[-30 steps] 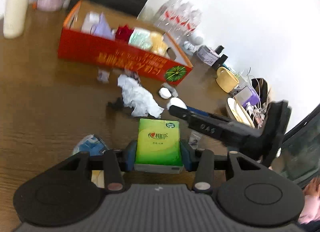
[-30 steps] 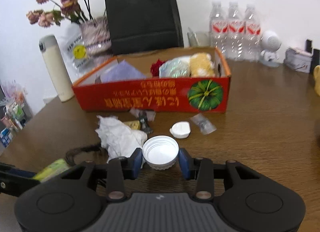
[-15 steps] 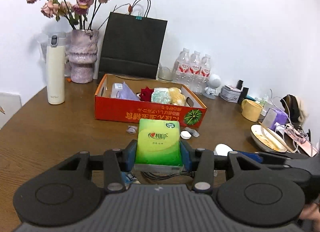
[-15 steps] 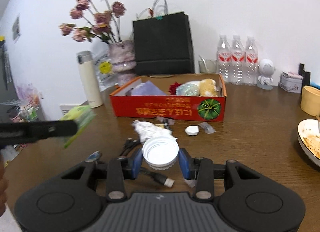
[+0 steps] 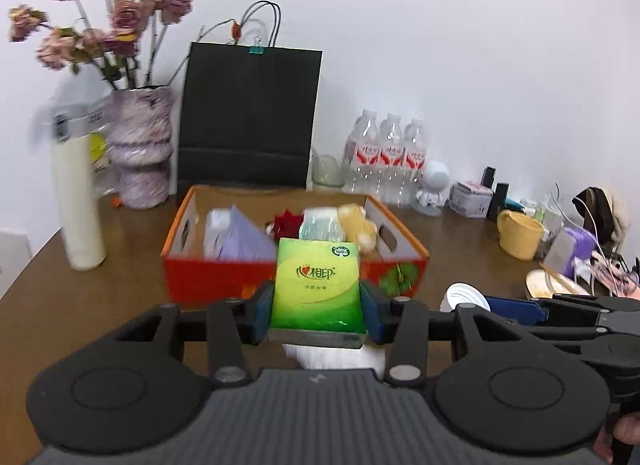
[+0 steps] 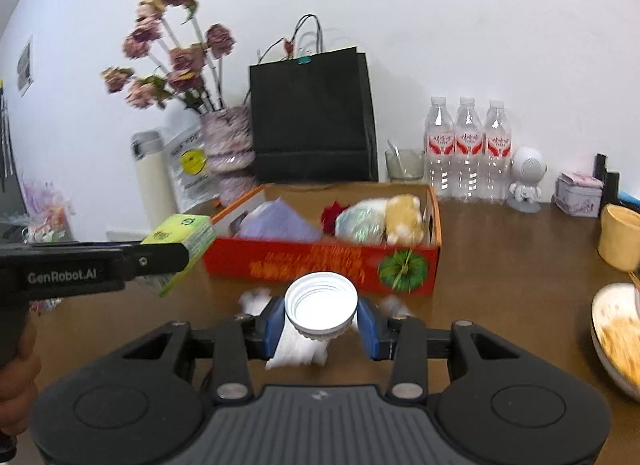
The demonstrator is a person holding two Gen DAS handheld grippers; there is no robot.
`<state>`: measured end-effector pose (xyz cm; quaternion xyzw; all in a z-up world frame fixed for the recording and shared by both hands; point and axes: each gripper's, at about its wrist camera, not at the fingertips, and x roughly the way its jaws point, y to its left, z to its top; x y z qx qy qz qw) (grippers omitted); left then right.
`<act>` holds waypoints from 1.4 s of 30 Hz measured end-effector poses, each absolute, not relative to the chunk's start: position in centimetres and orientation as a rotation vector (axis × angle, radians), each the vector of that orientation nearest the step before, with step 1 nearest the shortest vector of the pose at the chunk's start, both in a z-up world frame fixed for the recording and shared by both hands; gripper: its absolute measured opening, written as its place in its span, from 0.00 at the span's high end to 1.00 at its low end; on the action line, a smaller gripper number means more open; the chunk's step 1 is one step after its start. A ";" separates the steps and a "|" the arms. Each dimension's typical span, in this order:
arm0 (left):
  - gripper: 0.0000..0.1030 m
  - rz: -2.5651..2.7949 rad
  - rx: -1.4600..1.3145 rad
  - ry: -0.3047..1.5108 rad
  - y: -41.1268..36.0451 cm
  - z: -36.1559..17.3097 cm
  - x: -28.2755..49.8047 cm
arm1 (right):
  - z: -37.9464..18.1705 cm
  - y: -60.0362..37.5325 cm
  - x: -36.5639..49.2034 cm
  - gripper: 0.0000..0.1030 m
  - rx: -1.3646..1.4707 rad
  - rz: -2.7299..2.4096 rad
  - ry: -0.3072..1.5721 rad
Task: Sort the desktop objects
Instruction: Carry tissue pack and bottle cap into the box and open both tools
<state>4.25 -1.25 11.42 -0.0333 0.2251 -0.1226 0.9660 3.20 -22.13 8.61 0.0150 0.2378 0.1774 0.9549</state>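
My left gripper (image 5: 316, 315) is shut on a green tissue pack (image 5: 316, 285) and holds it in the air just in front of the red cardboard box (image 5: 208, 277). The pack also shows in the right wrist view (image 6: 180, 241). My right gripper (image 6: 320, 325) is shut on a white plastic lid (image 6: 320, 303), raised in front of the same box (image 6: 320, 265). The lid shows in the left wrist view (image 5: 464, 299) too. The box holds a purple packet (image 6: 276, 225), a red item, a pale bag and a yellow plush.
Crumpled white paper (image 6: 296, 349) lies on the wooden table below the grippers. Behind the box stand a black bag (image 5: 248, 117), a flower vase (image 5: 140, 153), a cream flask (image 5: 80, 205) and three water bottles (image 5: 388, 157). A yellow mug (image 5: 518, 235) and a dirty plate (image 6: 616, 333) sit right.
Both grippers have risen from the table and moved towards the red box, each keeping its object. The box now looms larger in both views.
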 end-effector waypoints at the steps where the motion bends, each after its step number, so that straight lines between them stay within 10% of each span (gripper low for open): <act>1: 0.56 -0.252 -0.069 0.462 -1.5 11.7 6.3 | 8.8 -21.9 4.6 0.63 0.021 0.354 0.483; 15: 0.55 -0.279 -0.149 0.769 -5.4 6.4 27.2 | 7.0 -21.9 25.3 0.63 -0.011 0.243 0.685; 25: 0.21 -0.331 -0.056 0.732 -1.8 7.3 26.0 | 5.8 -22.8 26.8 0.49 0.068 0.274 0.728; 42: 0.23 -0.191 -0.061 0.805 1.8 6.0 23.5 | 4.0 -20.7 25.8 0.65 -0.079 0.247 0.804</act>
